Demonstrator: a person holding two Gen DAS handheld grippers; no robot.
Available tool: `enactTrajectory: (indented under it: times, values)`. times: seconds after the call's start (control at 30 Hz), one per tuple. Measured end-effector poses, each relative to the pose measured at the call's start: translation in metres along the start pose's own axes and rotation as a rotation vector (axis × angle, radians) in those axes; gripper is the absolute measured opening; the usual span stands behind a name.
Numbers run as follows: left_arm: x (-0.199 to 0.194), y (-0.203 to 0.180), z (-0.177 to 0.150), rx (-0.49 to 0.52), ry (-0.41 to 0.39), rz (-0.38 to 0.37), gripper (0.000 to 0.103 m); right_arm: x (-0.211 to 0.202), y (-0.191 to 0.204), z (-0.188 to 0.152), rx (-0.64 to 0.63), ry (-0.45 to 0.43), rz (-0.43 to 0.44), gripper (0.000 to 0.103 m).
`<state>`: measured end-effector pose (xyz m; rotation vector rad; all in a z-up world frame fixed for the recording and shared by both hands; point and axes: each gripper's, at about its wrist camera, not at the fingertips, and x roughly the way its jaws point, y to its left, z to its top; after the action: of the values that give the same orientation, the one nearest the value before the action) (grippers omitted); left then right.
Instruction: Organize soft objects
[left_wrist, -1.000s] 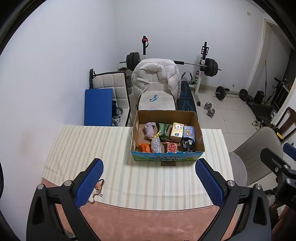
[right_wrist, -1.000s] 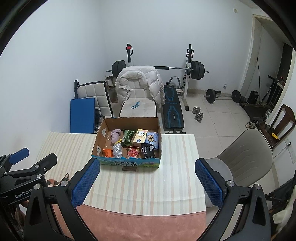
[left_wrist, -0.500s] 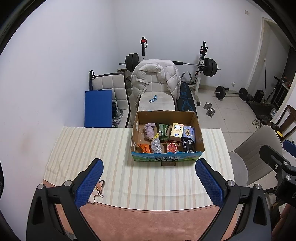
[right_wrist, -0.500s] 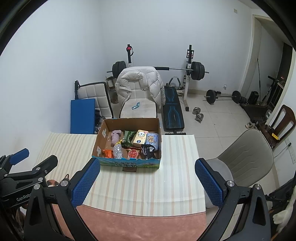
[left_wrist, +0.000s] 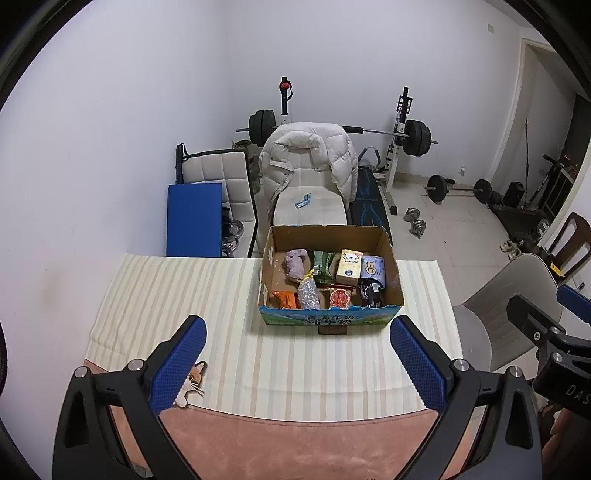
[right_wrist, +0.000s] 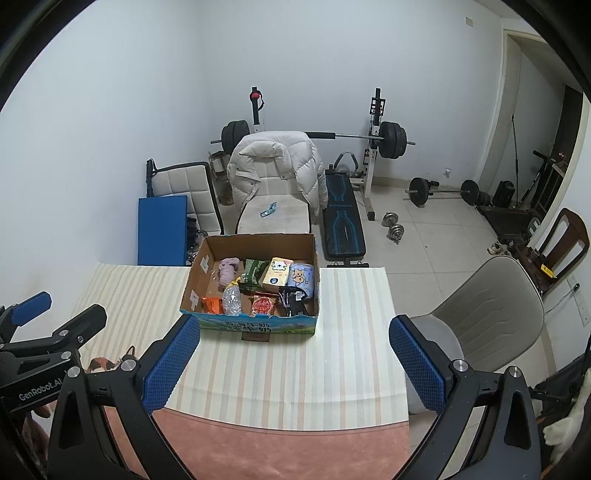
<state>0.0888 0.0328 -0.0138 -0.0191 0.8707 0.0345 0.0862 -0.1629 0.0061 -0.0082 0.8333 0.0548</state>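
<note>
A cardboard box (left_wrist: 327, 320) (right_wrist: 255, 326) stands at the far edge of the striped tablecloth (left_wrist: 184, 295). In it lie a pink soft toy (left_wrist: 295, 263) (right_wrist: 227, 271), a green packet (left_wrist: 322, 264), a tissue pack (left_wrist: 349, 267), a blue roll (left_wrist: 373, 271), a silvery bag (left_wrist: 308, 293), an orange packet (left_wrist: 284, 299), a red packet (left_wrist: 340, 298) and a black packet (left_wrist: 371, 291). My left gripper (left_wrist: 297, 360) is open and empty, well short of the box. My right gripper (right_wrist: 293, 360) is open and empty, also short of the box.
A cat-shaped item (left_wrist: 190, 382) lies on the cloth by my left finger. Behind the table stand a chair with a white jacket (left_wrist: 306, 158), a blue pad (left_wrist: 194, 218) and a barbell rack (left_wrist: 400, 133). A beige chair (right_wrist: 491, 314) stands at the right.
Both grippers have drifted slightly; the box sits a touch lower and nearer in both views. Both stay open and empty.
</note>
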Motion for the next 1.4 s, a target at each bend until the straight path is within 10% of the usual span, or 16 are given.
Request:
enactTrajectory:
  times: [1.4]
  values:
    - [-0.0021, 0.0077, -0.0038, 0.013, -0.038, -0.001, 0.102, 0.0020, -0.0017, -0.0047, -0.003, 0.002, -0.007, 0.103]
